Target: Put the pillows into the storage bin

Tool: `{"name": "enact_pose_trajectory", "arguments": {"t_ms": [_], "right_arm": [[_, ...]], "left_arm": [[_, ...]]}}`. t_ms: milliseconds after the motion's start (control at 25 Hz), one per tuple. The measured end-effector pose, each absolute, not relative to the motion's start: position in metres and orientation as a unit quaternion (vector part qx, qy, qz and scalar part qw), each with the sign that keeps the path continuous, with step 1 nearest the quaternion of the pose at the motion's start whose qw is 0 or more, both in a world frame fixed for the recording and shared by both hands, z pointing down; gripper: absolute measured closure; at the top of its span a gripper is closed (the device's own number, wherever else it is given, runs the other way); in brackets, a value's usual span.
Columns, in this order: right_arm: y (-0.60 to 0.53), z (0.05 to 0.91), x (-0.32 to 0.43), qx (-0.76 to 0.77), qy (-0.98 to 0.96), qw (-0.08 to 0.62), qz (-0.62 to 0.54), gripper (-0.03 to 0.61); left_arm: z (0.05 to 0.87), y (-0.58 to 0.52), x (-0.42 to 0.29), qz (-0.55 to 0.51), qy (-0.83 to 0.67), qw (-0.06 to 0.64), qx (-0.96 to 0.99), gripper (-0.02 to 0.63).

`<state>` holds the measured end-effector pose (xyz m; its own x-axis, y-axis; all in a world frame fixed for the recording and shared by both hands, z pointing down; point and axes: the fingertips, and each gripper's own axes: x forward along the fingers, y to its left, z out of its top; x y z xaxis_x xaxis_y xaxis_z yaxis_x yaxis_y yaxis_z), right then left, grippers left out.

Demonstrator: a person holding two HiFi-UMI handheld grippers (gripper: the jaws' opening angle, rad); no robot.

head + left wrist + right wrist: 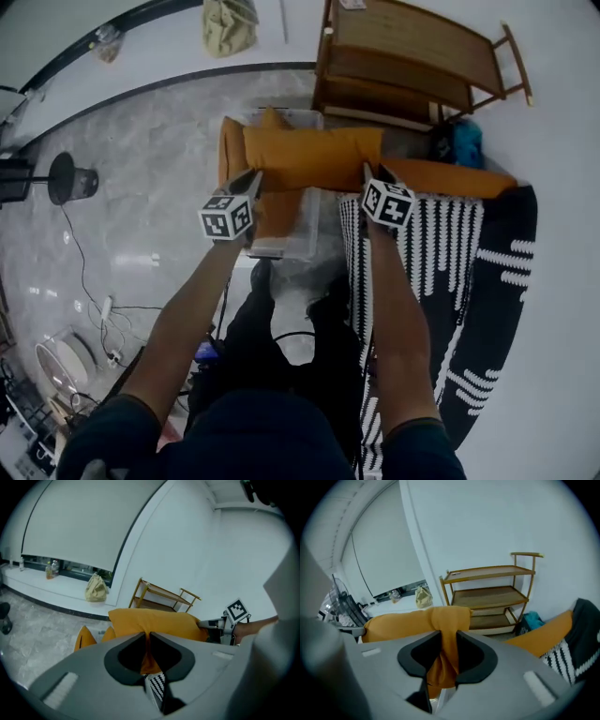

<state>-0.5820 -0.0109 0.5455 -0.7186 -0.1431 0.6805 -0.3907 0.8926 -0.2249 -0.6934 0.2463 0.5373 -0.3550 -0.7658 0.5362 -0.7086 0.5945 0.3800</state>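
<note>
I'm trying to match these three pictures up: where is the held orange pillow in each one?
Head view: orange pillow upper centre, lying crosswise.
Left gripper view: pillow centre, just above the pinching jaws.
Right gripper view: pillow centre-left, corner pinched in the jaws.
Shared landmark: wooden shelf rack behind it.

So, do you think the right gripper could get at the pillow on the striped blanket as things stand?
Probably not yet: the right gripper is clamped on a second pillow, held over the bin. The pillow on the blanket lies uncovered nearby.
</note>
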Motion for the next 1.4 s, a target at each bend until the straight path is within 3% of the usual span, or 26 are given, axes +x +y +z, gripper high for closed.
{"name": "enact_pose_trajectory", "arguments": {"t_ms": [480,1000,1040,1080,1120,1200,1400], "right_arm": [[0.046,0.568,-0.69,-0.018,-0.903,0.424,-0.068,0.486],[0.11,0.582,-0.736,-0.133,-0.882,0.406,-0.199,0.5],[0.111,0.591,-0.736,-0.143,-0.873,0.418,-0.205,0.49],[0.109,0.604,-0.735,-0.15,-0.859,0.439,-0.217,0.434],[0.106,0.617,-0.732,-0.153,-0.843,0.462,-0.23,0.321],[0.098,0.633,-0.725,-0.147,-0.82,0.495,-0.247,0.316],[0.091,0.629,-0.708,-0.12,-0.84,0.494,-0.19,0.318]], "left_arm": [[0.591,0.299,-0.605,-0.157,-0.799,0.437,0.382,0.583],[0.616,0.285,-0.54,-0.178,-0.788,0.471,0.355,0.58],[0.622,0.286,-0.536,-0.169,-0.785,0.479,0.355,0.571],[0.629,0.287,-0.531,-0.157,-0.782,0.487,0.356,0.553],[0.634,0.289,-0.527,-0.144,-0.78,0.491,0.359,0.532],[0.637,0.29,-0.522,-0.123,-0.783,0.487,0.367,0.528],[0.625,0.294,-0.548,-0.11,-0.802,0.459,0.366,0.528]]}}
